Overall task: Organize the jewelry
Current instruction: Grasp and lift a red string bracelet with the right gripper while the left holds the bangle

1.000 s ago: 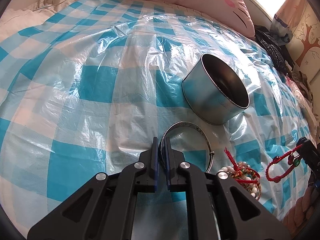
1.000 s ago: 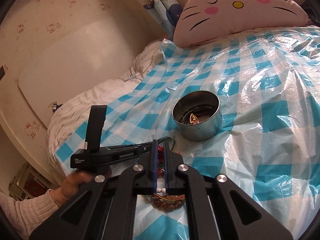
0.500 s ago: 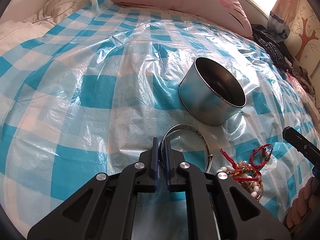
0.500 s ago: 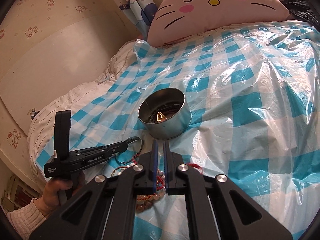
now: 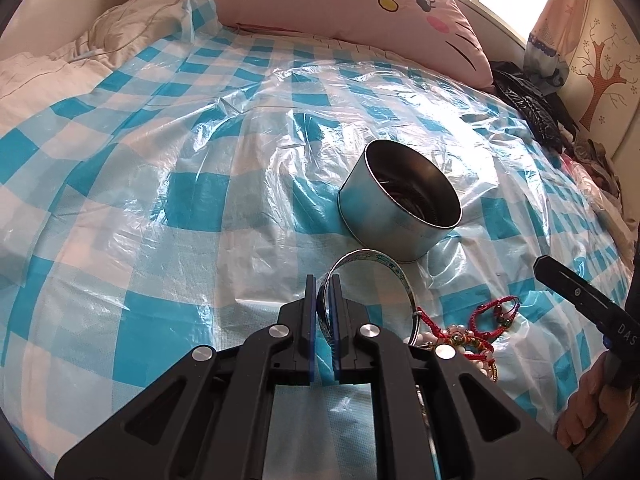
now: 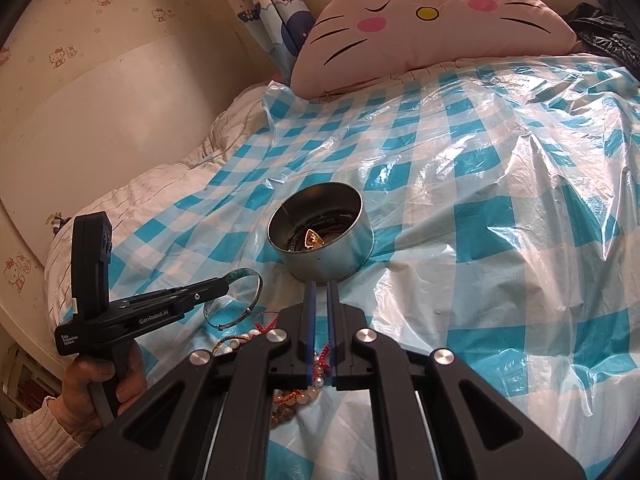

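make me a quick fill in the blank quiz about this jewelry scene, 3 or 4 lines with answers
1. The left gripper is shut on the silver ____.
2. The round metal tin stands upright with its top ____.
3. The pile of beaded bracelets lies on the ____-and-white checked plastic sheet.
4. The right gripper has ____ between its fingers.

Missing words: bangle; open; blue; nothing

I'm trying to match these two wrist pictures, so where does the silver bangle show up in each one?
Left wrist: the bangle sits at lower centre, pinched in the left gripper.
Right wrist: the bangle is at middle left, at the tip of the left gripper.
Shared landmark: the round metal tin, just beyond the bangle in both.
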Demonstrator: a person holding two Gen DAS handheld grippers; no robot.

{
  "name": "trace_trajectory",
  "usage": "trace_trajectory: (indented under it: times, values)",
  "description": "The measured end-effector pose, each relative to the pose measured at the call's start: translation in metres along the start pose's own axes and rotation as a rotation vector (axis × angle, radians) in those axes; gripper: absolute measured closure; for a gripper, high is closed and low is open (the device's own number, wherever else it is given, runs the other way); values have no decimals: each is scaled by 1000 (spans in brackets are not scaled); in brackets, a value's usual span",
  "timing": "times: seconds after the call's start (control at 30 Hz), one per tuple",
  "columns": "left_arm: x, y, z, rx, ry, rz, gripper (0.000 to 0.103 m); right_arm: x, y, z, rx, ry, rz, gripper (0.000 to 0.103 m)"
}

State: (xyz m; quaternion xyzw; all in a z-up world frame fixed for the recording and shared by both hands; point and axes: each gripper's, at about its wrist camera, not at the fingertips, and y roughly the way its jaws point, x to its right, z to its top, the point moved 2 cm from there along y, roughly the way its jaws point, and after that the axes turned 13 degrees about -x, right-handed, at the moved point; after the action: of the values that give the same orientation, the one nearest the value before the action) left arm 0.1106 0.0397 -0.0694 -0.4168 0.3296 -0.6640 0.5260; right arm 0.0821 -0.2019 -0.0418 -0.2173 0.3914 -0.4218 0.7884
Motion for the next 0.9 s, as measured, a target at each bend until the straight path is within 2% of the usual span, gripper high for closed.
trace_trajectory:
  times: [0.37, 0.47, 0.5, 0.53, 0.57, 0.6, 0.7, 0.77, 0.87, 0.9]
  values:
    - [8, -11, 4, 34, 21, 2, 97, 0, -11, 2, 53, -3, 9, 97]
    - [8, -11, 5, 34, 19, 2, 97, 5, -5, 1, 16, 21, -20, 96]
    - [8, -11, 5, 35, 19, 4, 97, 8, -1, 1, -4, 36, -48, 85]
    - [8, -11, 4, 34, 17, 4, 97, 11, 2, 0, -22, 49, -74, 53]
    - [8, -10, 4, 32, 16, 3, 97, 13, 5, -1, -35, 60, -104, 40]
    - [8, -9, 4, 29, 15, 2, 97, 15, 9, -2, -51, 60, -137, 37]
    - [7, -5, 3, 21, 12, -1, 97, 13, 23, -5, -118, 32, -178, 37]
    - [7, -4, 2, 20, 12, -2, 97, 9, 36, -8, -173, 0, -210, 42]
    - [7, -3, 2, 19, 13, -4, 97, 7, 50, -12, -234, -28, -263, 65]
    - [7, -3, 2, 19, 12, -4, 97, 7, 49, -12, -229, -33, -264, 81]
